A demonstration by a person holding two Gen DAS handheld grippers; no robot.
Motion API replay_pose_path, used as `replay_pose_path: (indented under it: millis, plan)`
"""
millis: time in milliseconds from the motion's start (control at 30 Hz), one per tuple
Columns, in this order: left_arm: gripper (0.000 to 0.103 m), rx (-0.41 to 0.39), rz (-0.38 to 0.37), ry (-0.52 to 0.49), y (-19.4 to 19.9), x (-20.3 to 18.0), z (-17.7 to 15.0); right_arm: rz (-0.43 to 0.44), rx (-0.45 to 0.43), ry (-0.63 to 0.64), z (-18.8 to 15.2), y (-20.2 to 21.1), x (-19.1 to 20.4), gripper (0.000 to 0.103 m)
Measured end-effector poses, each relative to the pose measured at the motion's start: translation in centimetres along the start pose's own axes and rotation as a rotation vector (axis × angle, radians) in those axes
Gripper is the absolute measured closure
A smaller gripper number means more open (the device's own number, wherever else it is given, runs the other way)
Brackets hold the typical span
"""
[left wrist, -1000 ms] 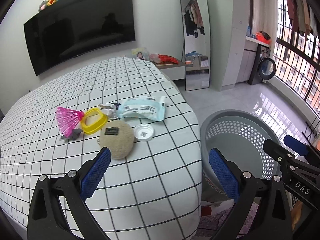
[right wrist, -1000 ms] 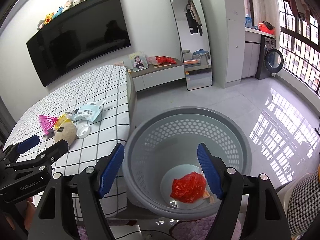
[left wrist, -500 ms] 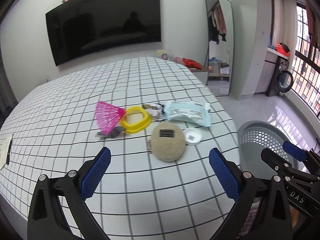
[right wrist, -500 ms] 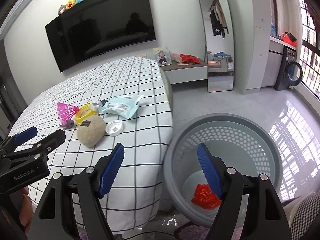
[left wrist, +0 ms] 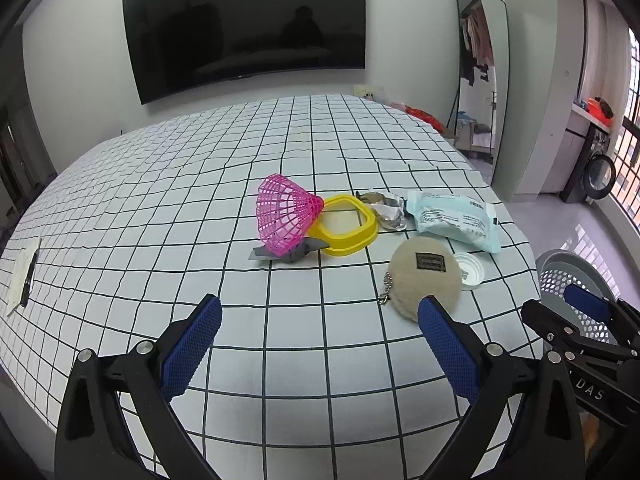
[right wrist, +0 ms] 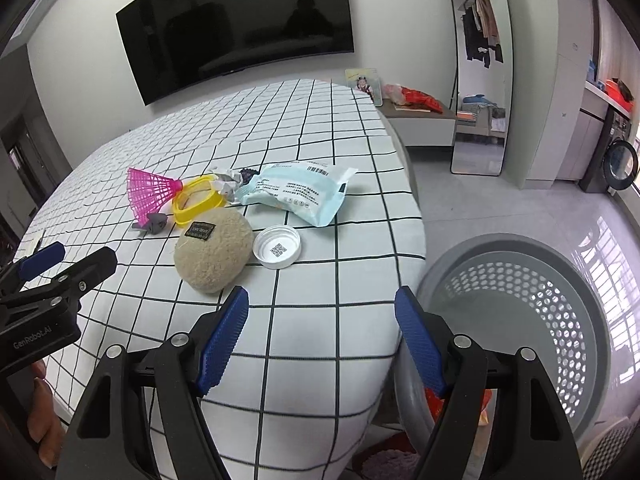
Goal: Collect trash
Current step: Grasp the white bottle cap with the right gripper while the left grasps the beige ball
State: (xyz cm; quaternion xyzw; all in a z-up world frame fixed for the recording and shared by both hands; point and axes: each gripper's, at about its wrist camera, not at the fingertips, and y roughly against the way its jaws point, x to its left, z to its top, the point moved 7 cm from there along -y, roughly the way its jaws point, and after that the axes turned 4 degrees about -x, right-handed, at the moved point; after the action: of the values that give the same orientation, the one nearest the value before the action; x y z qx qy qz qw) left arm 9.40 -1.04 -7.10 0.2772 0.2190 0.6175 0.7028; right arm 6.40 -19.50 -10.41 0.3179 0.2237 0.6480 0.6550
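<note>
Nearest the cameras, the left gripper [left wrist: 318,354] and the right gripper [right wrist: 322,334] both hang over the bare front of the bed [left wrist: 160,184], jaws apart and nothing between them. This looks like the reach step: both hands are empty and lined up for another pick.

Just past the right gripper lie the fuzzy tan pouch [right wrist: 214,254] and the white lid [right wrist: 277,247], side by side and about touching. Beyond them are the pale blue packet [right wrist: 298,192], a crumpled foil wrapper [right wrist: 228,182], the yellow ring [right wrist: 198,200], the pink mesh cone [right wrist: 150,192] and a small grey scrap [right wrist: 150,224], all bunched close.

The grey basket [right wrist: 540,312] stands on the floor to the right of the bed, something red low behind its near wall.

The next move likely calls for bringing one gripper down over a near piece, perhaps the lid, closing on it, then carrying it right to the basket. The lid lies flat, so the fingers would need to catch its rim.
</note>
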Motion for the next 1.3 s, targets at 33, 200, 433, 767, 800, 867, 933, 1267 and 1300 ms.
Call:
replay_pose_path:
  millis: [33, 200, 433, 767, 800, 867, 933, 1267, 1300]
  plan:
    - [0.006, 0.003, 0.005, 0.001, -0.2, 0.1, 0.0, 0.003, 0.011, 0.005, 0.1, -0.6, 0.2, 0.031]
    - [0.006, 0.015, 0.009, 0.002, -1.4, 0.4, 0.2, 0.002, 0.055, 0.033, 0.5, -2.9, 0.8, 0.031]
    - [0.006, 0.031, 0.013, 0.010, -2.4, 1.0, 0.3, -0.014, 0.110, 0.069, 1.1, -5.5, 1.4, 0.031]
    - [0.006, 0.049, 0.015, 0.030, -3.0, 2.0, 0.1, -0.039, 0.128, 0.125, 1.9, -7.8, 2.7, 0.031]
    - [0.006, 0.050, 0.016, 0.031, -3.1, 2.0, 0.1, -0.037, 0.127, 0.127, 2.0, -7.9, 2.8, 0.031]
    - [0.006, 0.052, 0.015, 0.035, -3.1, 2.1, 0.1, -0.035, 0.127, 0.132, 2.2, -8.2, 3.0, 0.033]
    - [0.006, 0.054, 0.013, 0.037, -3.1, 2.2, 0.0, -0.032, 0.124, 0.144, 2.5, -8.4, 3.4, 0.036]
    - [0.006, 0.069, -0.018, 0.029, -2.9, 1.3, -0.3, -0.002, 0.104, 0.151, 2.3, -7.7, 4.0, 0.064]
    - [0.006, 0.071, -0.022, 0.026, -2.9, 1.1, -0.4, 0.003, 0.103, 0.141, 2.2, -7.5, 3.8, 0.064]
